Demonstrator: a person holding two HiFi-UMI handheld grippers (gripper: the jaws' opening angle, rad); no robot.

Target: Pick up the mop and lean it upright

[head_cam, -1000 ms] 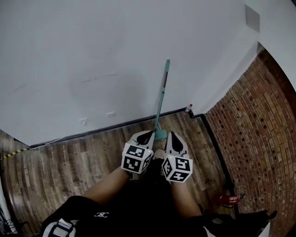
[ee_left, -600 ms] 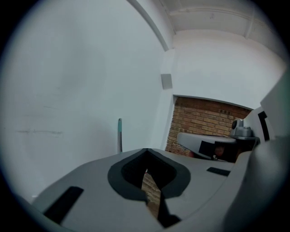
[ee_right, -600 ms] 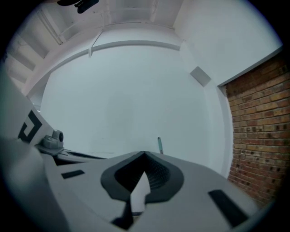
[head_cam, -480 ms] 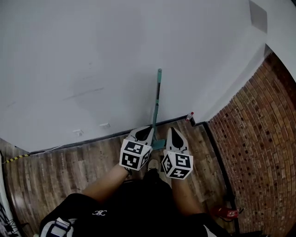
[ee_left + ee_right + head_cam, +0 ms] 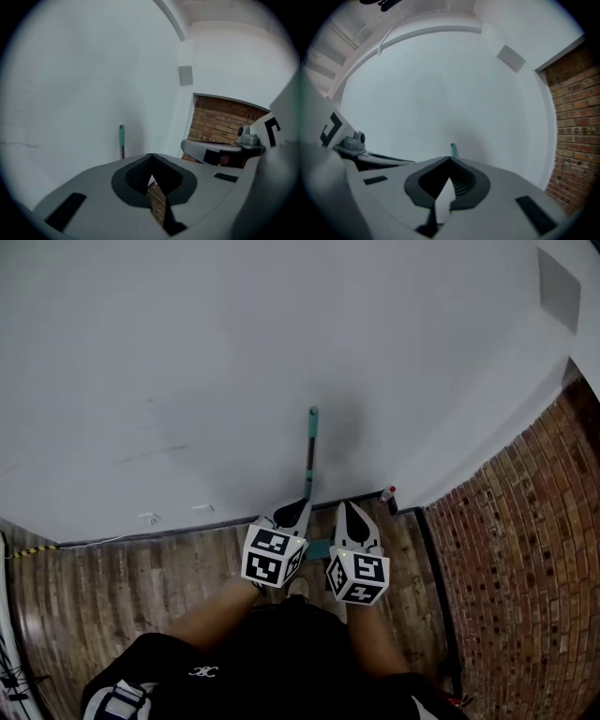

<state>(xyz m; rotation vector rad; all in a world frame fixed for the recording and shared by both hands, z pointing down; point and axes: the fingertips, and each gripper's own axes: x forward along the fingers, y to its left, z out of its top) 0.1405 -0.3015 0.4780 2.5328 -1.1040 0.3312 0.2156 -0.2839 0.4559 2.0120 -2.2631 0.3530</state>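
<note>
The mop (image 5: 308,458) stands upright against the white wall, its teal-tipped handle pointing up and its teal head (image 5: 318,549) on the wood floor. My left gripper (image 5: 302,508) and right gripper (image 5: 347,511) sit side by side just in front of the mop's foot, both shut and empty. Neither touches the handle. In the left gripper view the handle top (image 5: 122,136) shows above my shut left gripper (image 5: 151,157), with the right gripper's body (image 5: 220,152) to the right. In the right gripper view the handle tip (image 5: 453,150) peeks over my shut right gripper (image 5: 450,161).
A brick wall (image 5: 525,559) meets the white wall at the right corner, where a small red-capped bottle (image 5: 386,494) stands on the floor. Wall sockets (image 5: 150,518) sit low at the left above the black baseboard. The person's dark clothing fills the bottom of the head view.
The head view has swung, so the mop now sits lower and further left in the frame. Both grippers stay shut and side by side.
</note>
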